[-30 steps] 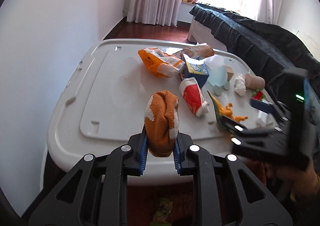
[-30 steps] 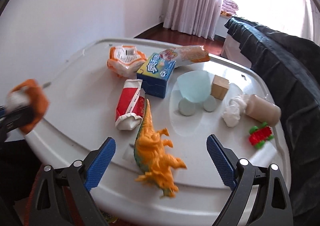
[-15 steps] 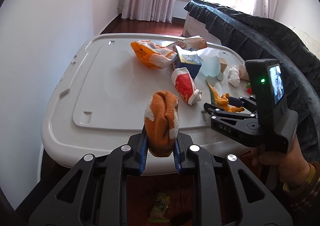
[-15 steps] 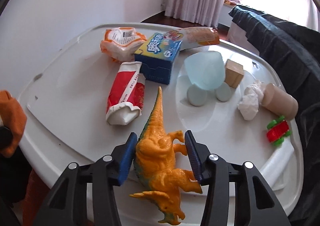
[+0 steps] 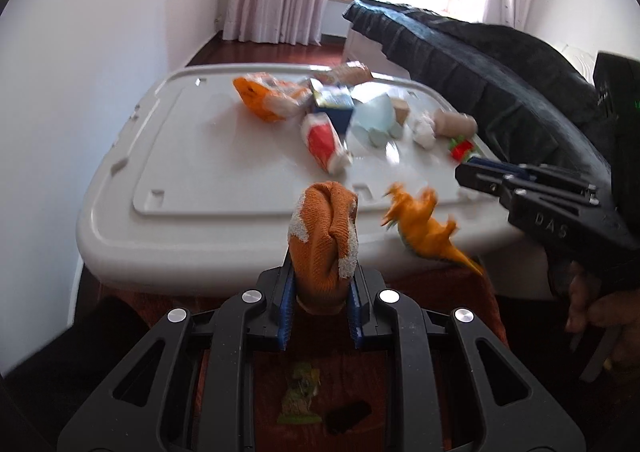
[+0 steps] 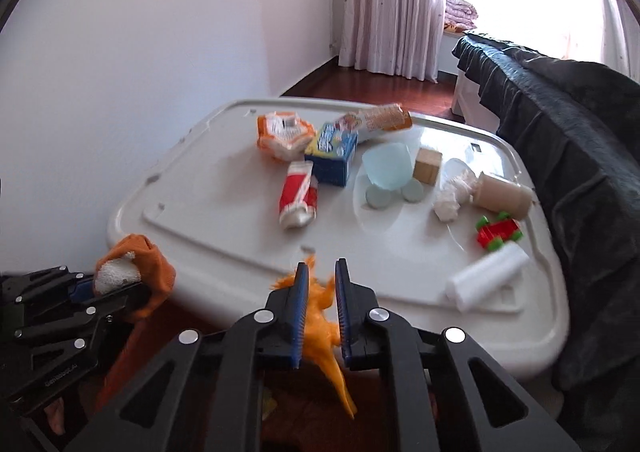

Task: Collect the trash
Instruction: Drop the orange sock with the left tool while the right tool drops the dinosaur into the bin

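My left gripper is shut on an orange knitted glove, held in front of the white table's near edge; the glove also shows in the right wrist view. In the right wrist view my right gripper is shut on an orange toy dinosaur, its tail hanging below the jaws. In the left wrist view the dinosaur looks clear of the jaws, blurred, at the table's front edge.
On the table lie an orange snack bag, a blue box, a red-white wrapper, a blue cup, a wooden block, crumpled tissue, a brown bottle, a red toy car and a white roll. A dark sofa stands right.
My right gripper closed on the dinosaur and pulled it back off the table toward the front edge. Both grippers drew back and lower; the left still holds the glove.
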`<state>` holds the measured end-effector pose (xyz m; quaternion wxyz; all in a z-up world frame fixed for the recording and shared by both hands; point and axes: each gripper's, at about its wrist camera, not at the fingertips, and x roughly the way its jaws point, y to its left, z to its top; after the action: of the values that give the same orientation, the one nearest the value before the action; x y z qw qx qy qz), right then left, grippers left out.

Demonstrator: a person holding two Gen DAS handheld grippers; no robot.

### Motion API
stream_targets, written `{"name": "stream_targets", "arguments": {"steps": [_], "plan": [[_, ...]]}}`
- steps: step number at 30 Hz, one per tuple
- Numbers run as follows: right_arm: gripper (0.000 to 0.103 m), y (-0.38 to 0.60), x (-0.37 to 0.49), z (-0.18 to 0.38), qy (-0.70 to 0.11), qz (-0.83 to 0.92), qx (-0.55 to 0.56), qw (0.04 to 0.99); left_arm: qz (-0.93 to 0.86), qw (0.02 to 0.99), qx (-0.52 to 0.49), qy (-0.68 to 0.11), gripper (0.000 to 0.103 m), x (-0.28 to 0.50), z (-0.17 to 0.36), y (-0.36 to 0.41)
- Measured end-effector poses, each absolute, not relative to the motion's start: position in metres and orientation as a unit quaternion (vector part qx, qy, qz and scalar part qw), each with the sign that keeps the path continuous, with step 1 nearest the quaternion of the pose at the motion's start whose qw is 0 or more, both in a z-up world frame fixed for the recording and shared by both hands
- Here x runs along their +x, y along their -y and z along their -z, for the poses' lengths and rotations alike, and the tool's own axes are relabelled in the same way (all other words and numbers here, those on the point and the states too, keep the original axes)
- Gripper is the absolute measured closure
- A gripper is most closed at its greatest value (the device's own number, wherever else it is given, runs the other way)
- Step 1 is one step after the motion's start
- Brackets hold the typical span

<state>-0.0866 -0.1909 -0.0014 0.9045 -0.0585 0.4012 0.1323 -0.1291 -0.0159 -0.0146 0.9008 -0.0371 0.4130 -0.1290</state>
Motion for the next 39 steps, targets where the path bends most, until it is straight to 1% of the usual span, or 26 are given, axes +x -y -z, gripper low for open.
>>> {"name": "stream_targets", "arguments": {"steps": [1,3,8,13,14,15,16,17,19,20,21,23,25,28,30,33,35,37,39], "plan": [[0.089,0.192,-0.089,0.006,-0.403,-0.129,-0.067,0.904,0.129,0.899,-0.035,-0.417,0.082,-0.134,0.019,0.016],[0.093,0.194,-0.085,0.020,-0.420,-0.119,-0.067,0.897,0.129,0.894,-0.034,-0.428,0.082,-0.139,0.026,0.018],[0.093,0.198,-0.081,0.041,-0.438,-0.121,-0.052,0.889,0.123,0.891,-0.032,-0.435,0.082,-0.146,0.032,0.015],[0.093,0.201,-0.093,0.026,-0.415,-0.121,-0.058,0.900,0.121,0.896,-0.035,-0.426,0.082,-0.147,0.027,0.012],[0.087,0.203,-0.097,0.019,-0.405,-0.118,-0.059,0.905,0.122,0.897,-0.034,-0.424,0.082,-0.147,0.026,0.012],[0.079,0.205,-0.102,0.013,-0.397,-0.118,-0.061,0.908,0.123,0.896,-0.028,-0.425,0.082,-0.149,0.025,0.013],[0.058,0.208,-0.110,0.004,-0.383,-0.113,-0.065,0.914,0.127,0.894,-0.023,-0.429,0.082,-0.150,0.025,0.015],[0.049,0.211,-0.116,-0.003,-0.367,-0.104,-0.070,0.922,0.128,0.891,-0.019,-0.434,0.081,-0.152,0.026,0.016],[0.048,0.214,-0.124,-0.011,-0.352,-0.095,-0.083,0.928,0.131,0.878,-0.013,-0.460,0.079,-0.159,0.034,0.017],[0.048,0.216,-0.126,-0.013,-0.348,-0.089,-0.087,0.929,0.132,0.870,-0.013,-0.475,0.076,-0.163,0.040,0.017],[0.047,0.218,-0.127,-0.014,-0.346,-0.085,-0.087,0.930,0.133,0.862,-0.011,-0.489,0.067,-0.166,0.045,0.018],[0.041,0.224,-0.129,-0.012,-0.350,-0.082,-0.072,0.931,0.120,0.844,-0.001,-0.523,0.030,-0.175,0.058,0.020],[0.039,0.229,-0.128,-0.008,-0.356,-0.081,-0.054,0.929,0.095,0.843,0.011,-0.530,0.020,-0.180,0.062,0.021],[0.036,0.234,-0.126,-0.002,-0.366,-0.079,-0.035,0.927,0.093,0.844,0.015,-0.528,0.018,-0.184,0.062,0.023],[0.036,0.235,-0.126,-0.001,-0.367,-0.076,-0.033,0.926,0.087,0.848,0.017,-0.522,0.017,-0.182,0.058,0.025],[0.032,0.239,-0.127,-0.003,-0.362,-0.069,-0.033,0.929,0.087,0.855,0.013,-0.511,0.016,-0.178,0.052,0.021],[0.029,0.244,-0.129,-0.003,-0.358,-0.062,-0.029,0.931,0.088,0.859,0.010,-0.505,0.016,-0.173,0.046,0.020],[0.021,0.250,-0.129,-0.005,-0.355,-0.052,-0.019,0.933,0.091,0.865,0.001,-0.494,0.016,-0.161,0.037,0.022],[0.017,0.257,-0.129,-0.008,-0.345,-0.043,-0.004,0.938,0.096,0.875,-0.008,-0.475,0.015,-0.143,0.023,0.026]]}}
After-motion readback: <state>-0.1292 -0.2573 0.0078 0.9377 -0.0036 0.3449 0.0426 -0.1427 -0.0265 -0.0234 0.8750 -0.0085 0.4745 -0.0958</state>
